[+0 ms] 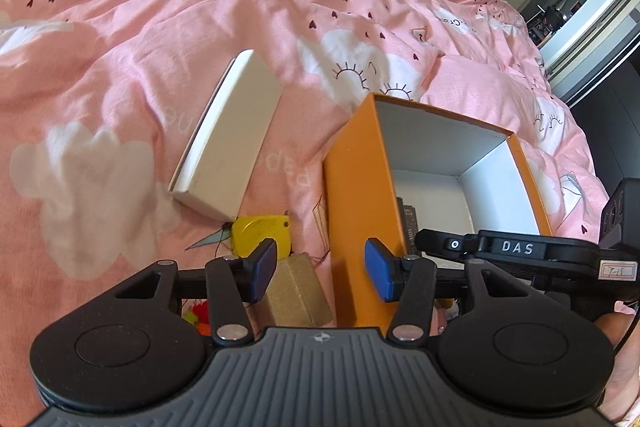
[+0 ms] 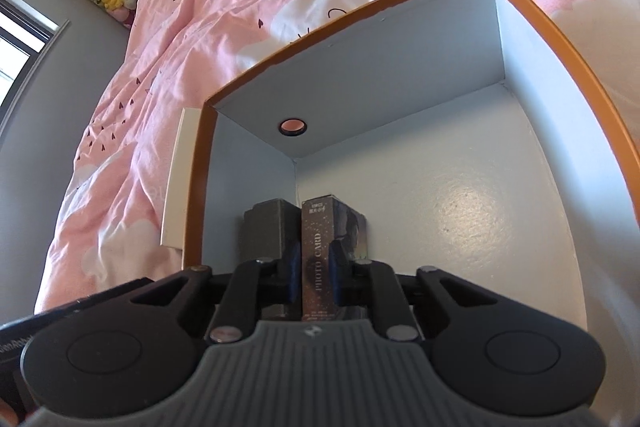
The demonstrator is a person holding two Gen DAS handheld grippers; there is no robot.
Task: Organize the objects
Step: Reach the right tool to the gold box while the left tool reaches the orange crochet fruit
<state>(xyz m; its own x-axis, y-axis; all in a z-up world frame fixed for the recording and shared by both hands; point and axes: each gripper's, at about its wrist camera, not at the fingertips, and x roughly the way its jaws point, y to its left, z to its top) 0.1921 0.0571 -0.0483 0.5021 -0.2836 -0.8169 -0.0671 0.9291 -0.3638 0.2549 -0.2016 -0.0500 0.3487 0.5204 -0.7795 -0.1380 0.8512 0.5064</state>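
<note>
1. Your right tongs (image 2: 316, 279) are clamped on the dark glittery "PHOTO CARD" box (image 2: 318, 259), held upright inside the orange open-topped cardboard box (image 2: 560, 39), just beside a dark grey block (image 2: 266, 227).
2. Your left tongs (image 1: 320, 267) stand apart, holding nothing, over the pink cloud-print duvet (image 1: 120, 67).
3. A white flat rectangular box (image 1: 228, 143), a yellow tape measure (image 1: 260, 235) and a small gold box (image 1: 296, 295) lie on the bed left of the orange box.

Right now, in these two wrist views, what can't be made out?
- Left wrist view: the colourful items under the left gripper, hidden by its linkage.
- Right wrist view: the dark grey block in the orange cardboard box, partly behind the right gripper and the glittery brown photo card box.
- The card box's small bottom print is unreadable.
</note>
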